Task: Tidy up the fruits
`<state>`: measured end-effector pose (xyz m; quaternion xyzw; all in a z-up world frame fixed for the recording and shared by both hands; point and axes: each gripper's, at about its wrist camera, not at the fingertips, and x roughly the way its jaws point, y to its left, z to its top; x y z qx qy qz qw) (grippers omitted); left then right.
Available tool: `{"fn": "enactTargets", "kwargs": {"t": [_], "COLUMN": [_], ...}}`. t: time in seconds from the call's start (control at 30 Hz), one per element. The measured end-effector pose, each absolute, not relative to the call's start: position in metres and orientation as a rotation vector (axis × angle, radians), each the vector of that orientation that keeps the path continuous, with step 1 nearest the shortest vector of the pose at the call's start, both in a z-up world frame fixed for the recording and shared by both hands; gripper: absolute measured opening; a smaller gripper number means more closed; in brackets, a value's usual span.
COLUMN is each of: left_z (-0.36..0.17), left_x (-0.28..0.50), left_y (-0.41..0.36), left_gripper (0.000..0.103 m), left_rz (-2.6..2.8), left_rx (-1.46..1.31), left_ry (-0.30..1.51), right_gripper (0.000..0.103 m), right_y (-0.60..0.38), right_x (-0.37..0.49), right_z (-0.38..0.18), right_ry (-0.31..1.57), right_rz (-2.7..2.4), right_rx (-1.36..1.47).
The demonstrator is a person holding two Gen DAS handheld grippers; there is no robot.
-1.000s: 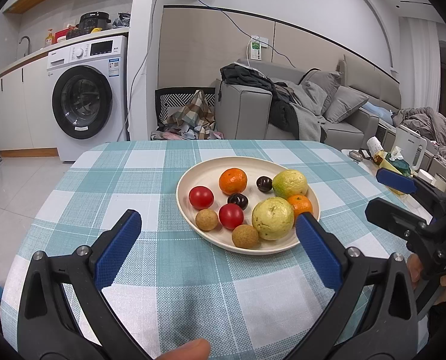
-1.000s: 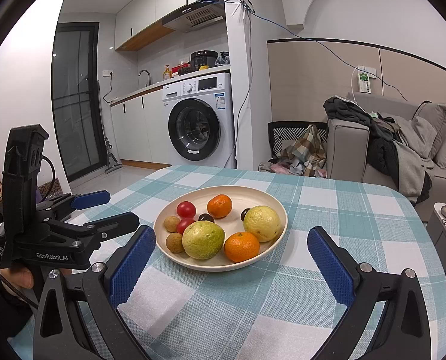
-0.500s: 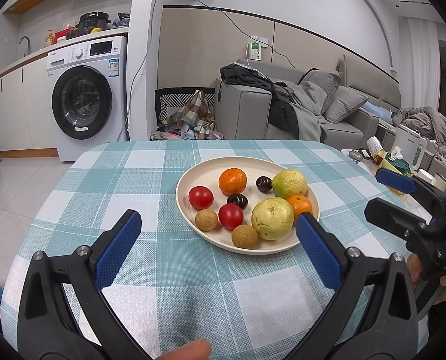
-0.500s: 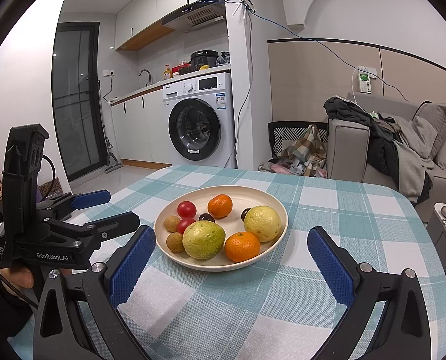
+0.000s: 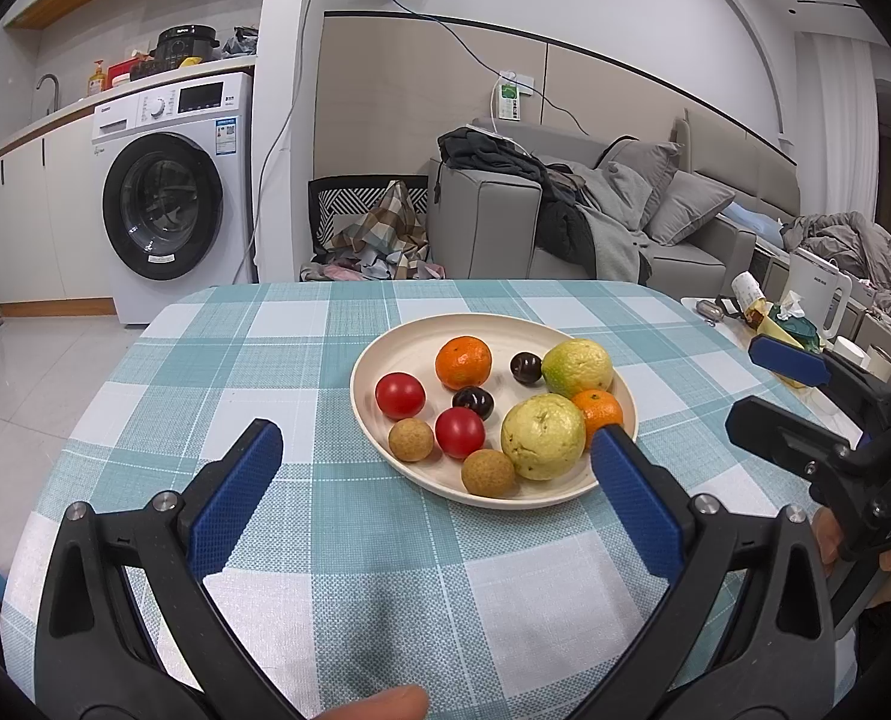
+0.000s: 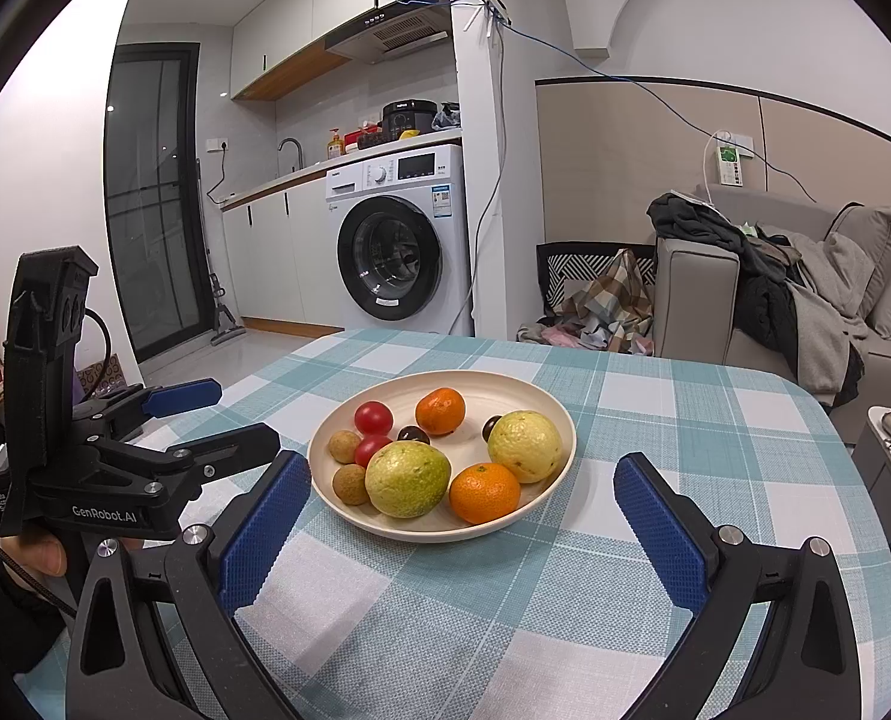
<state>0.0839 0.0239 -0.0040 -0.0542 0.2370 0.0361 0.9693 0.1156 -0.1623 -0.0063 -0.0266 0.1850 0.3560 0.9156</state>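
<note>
Round cream plate (image 5: 565, 495) resting on the bench under a teal-and-white checked cloth (image 5: 337, 516), loaded with 9 fruits. Nearest the left wrist camera: a large pale yellow-green guava (image 5: 542, 435), touching a small orange mandarin (image 5: 596, 410) behind it and a tan round longan (image 5: 488, 471) at its left. Second longan (image 5: 410, 440) at the plate's left rim, just beside a red cherry tomato (image 5: 459, 432); second red tomato (image 5: 400, 395) farther back. Between them, 1 dark glossy cherry (image 5: 473, 401); another dark cherry (image 5: 525, 368) between the bigger orange mandarin (image 5: 463, 362) and a green-tinged yellow guava (image 5: 576, 367) at the far right.

Left gripper (image 5: 433, 450) — blue-padded fingers spread wide, nothing between them, hovering over the cloth short of the plate; right fingertip overlapping the plate's near rim in this view. Same gripper visible in the right wrist view (image 6: 229, 420), left of the plate and apart from it.

Right gripper (image 6: 462, 480) — likewise spread wide and empty, fingers flanking the plate's near edge (image 6: 439, 531) without visible contact. From this side, 1 guava (image 6: 407, 478) and 1 mandarin (image 6: 484, 492) closest, second guava (image 6: 526, 446) behind. Right gripper also seen at the far right of the left wrist view (image 5: 781, 396), clear of the plate.

White front-loading washing machine (image 5: 172, 204) and grey sofa (image 5: 619, 222) beyond the bench.
</note>
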Motion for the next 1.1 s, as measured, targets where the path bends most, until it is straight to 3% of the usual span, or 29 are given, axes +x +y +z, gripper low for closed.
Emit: {"fn": "enactTargets", "kwargs": {"t": [1.1], "left_z": [-0.0025], "left_x": [0.0835], "left_y": [0.0202], "left_gripper": [0.103], "left_rz": [0.062], "left_rx": [-0.102], "left_ry": [0.472], "right_gripper": [0.103], "right_y": [-0.1581], "right_x": [0.1152], "right_z": [-0.0084], "right_ry": [0.385], "right_rz": [0.740], "right_rx": [-0.061]}}
